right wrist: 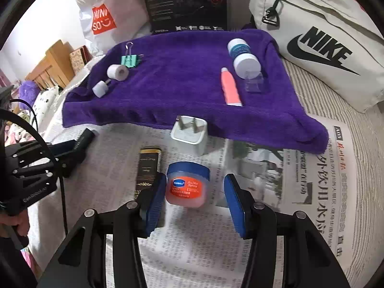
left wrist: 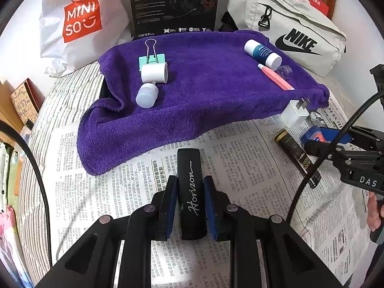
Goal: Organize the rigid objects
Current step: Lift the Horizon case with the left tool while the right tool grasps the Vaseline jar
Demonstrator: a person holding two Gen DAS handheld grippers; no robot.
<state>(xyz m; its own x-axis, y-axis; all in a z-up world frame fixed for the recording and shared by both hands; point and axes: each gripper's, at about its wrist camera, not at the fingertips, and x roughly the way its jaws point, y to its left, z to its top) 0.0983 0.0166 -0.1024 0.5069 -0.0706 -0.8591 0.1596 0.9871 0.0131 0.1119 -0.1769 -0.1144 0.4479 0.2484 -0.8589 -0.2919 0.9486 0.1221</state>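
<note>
My left gripper (left wrist: 190, 182) is shut on a black "Horizon" case (left wrist: 191, 192), just in front of the purple towel (left wrist: 192, 96); the case also shows in the right wrist view (right wrist: 84, 138). My right gripper (right wrist: 195, 182) is open, its jaws on either side of a blue-lidded jelly jar (right wrist: 187, 183) that stands on the newspaper (right wrist: 240, 216). On the towel lie a green binder clip (left wrist: 151, 58), white spool (left wrist: 154, 72), small bulb (left wrist: 147, 95), blue-white bottle (left wrist: 262, 53), pink pen (left wrist: 276, 76) and clear cap (left wrist: 284, 71).
A white plug adapter (right wrist: 190, 135) and a black-gold tube (right wrist: 147, 168) lie on the newspaper near the jar. A Miniso bag (left wrist: 79, 21), black box (left wrist: 174, 4) and Nike bag (left wrist: 292, 31) stand behind the towel. A wooden headboard (right wrist: 51, 64) is at far left.
</note>
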